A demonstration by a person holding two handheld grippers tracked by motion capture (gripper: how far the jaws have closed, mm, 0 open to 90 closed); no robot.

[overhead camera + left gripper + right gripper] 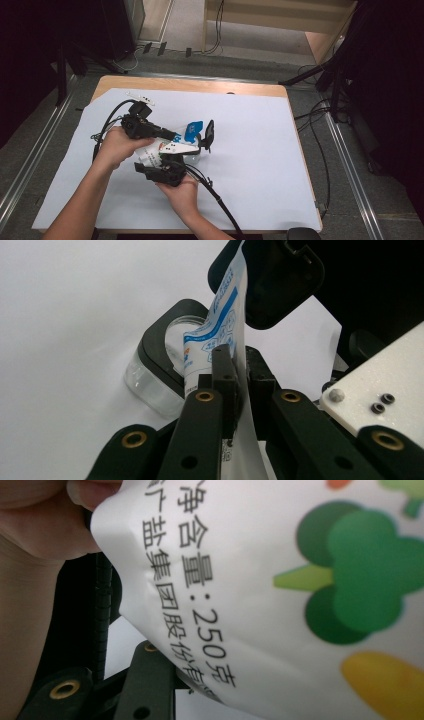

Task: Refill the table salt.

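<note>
My left gripper (235, 375) pinches the pouch (220, 320) over the jar (155, 385); my right gripper (167, 167) clasps its body.

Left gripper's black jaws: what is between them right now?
In the left gripper view, the left gripper pinches the white plastic pouch with blue print edge-on between its jaws; a clear jar with a black rim sits beyond.

Wooden tabletop (200, 86), mostly covered by a white sheet (260, 165). Clear glass jar (196, 156) with black hinged lid (209, 134) open stands on the sheet near centre.
</note>
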